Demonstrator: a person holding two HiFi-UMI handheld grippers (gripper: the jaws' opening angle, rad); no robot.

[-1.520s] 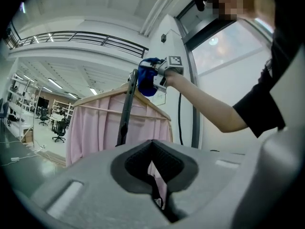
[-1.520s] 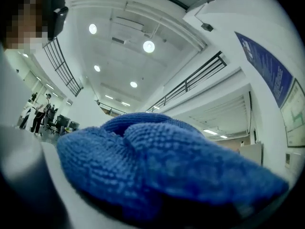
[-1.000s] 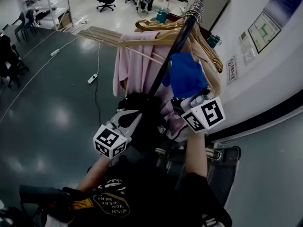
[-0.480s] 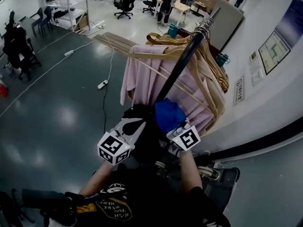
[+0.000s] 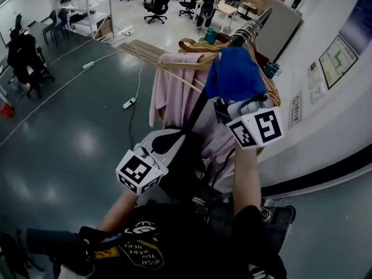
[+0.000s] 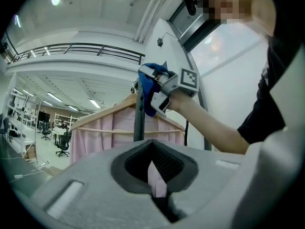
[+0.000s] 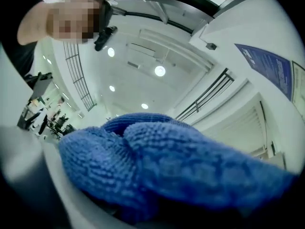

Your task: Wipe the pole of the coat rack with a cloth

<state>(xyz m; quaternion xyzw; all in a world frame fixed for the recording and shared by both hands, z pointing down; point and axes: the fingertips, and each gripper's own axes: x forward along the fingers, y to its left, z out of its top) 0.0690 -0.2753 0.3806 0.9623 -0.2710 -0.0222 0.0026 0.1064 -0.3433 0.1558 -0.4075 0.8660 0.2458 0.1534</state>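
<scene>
Blue cloth (image 5: pixel 235 74), bunched and pinched in the right gripper's (image 5: pixel 235 106) jaws, pressed against the coat rack's dark pole (image 5: pixel 195 116) at 1 o'clock in the head view, near wooden hangers (image 5: pixel 195 44). The left gripper (image 5: pixel 171 139), jaws nearly together on nothing, sat beside the pole at 7 o'clock of the cloth. A wiping stroke appeared under way; the next pass likely called for sliding the cloth along the pole, clear of the hangers.
</scene>
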